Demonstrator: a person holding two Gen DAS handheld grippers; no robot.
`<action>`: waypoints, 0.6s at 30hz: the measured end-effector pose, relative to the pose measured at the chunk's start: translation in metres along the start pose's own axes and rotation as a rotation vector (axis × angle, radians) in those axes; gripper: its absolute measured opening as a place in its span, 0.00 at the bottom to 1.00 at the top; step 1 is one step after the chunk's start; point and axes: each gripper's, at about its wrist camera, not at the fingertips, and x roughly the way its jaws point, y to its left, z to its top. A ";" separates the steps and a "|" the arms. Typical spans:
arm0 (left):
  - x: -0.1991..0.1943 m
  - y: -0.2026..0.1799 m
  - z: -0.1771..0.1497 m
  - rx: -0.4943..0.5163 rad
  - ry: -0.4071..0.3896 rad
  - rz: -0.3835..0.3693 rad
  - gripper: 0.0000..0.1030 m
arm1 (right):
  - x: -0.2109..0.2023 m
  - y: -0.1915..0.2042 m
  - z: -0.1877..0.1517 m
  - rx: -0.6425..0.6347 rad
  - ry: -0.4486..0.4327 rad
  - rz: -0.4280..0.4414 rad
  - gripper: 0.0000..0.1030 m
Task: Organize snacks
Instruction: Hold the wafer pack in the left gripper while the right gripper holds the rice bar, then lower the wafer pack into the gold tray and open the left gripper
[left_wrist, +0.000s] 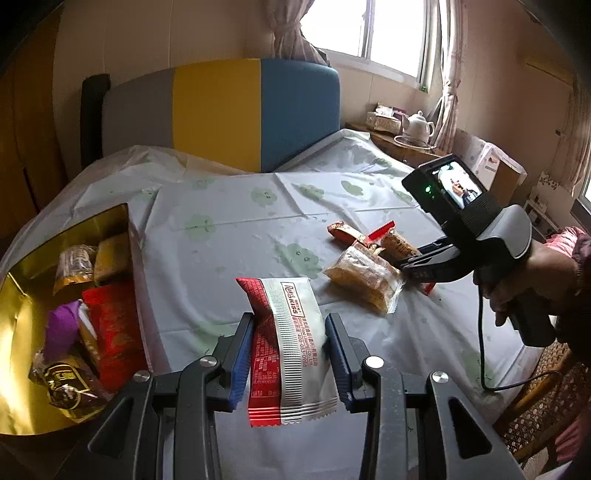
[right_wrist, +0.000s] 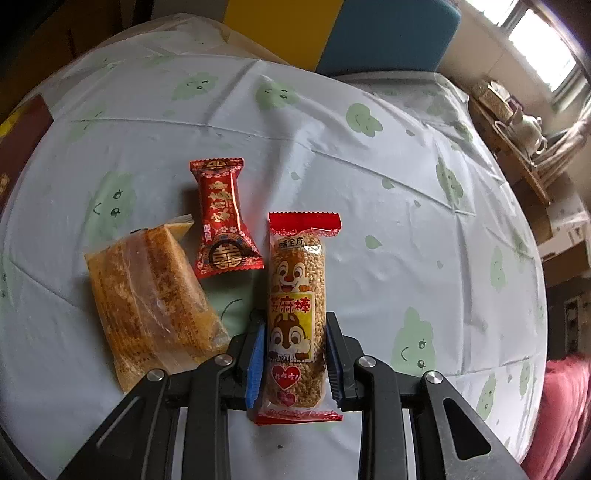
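My left gripper (left_wrist: 290, 325) is shut on a red and white snack packet (left_wrist: 291, 350) and holds it above the table, to the right of a gold box (left_wrist: 22, 306) that holds several wrapped snacks. My right gripper (right_wrist: 295, 325) is closed around a sesame stick packet with a squirrel picture (right_wrist: 298, 310) that lies on the tablecloth. Left of it lie a red candy wrapper (right_wrist: 223, 218) and a clear bag of golden cake (right_wrist: 151, 302). The right gripper also shows in the left wrist view (left_wrist: 413, 260), by these snacks (left_wrist: 364, 275).
The table (right_wrist: 369, 166) has a pale cloth with green cloud prints. A grey, yellow and blue headboard (left_wrist: 221, 110) stands behind it. A side table with a white teapot (left_wrist: 417, 125) is at the far right. A wicker chair (left_wrist: 539, 398) stands at the right edge.
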 end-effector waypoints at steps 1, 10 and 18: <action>-0.003 0.001 0.000 -0.004 -0.003 0.000 0.38 | -0.001 0.001 0.000 -0.006 -0.001 -0.005 0.29; -0.037 0.023 0.003 -0.060 -0.038 0.012 0.38 | -0.006 0.007 0.000 -0.021 -0.001 -0.010 0.29; -0.068 0.075 0.005 -0.189 -0.070 0.061 0.38 | -0.005 0.003 0.000 -0.028 -0.002 -0.009 0.29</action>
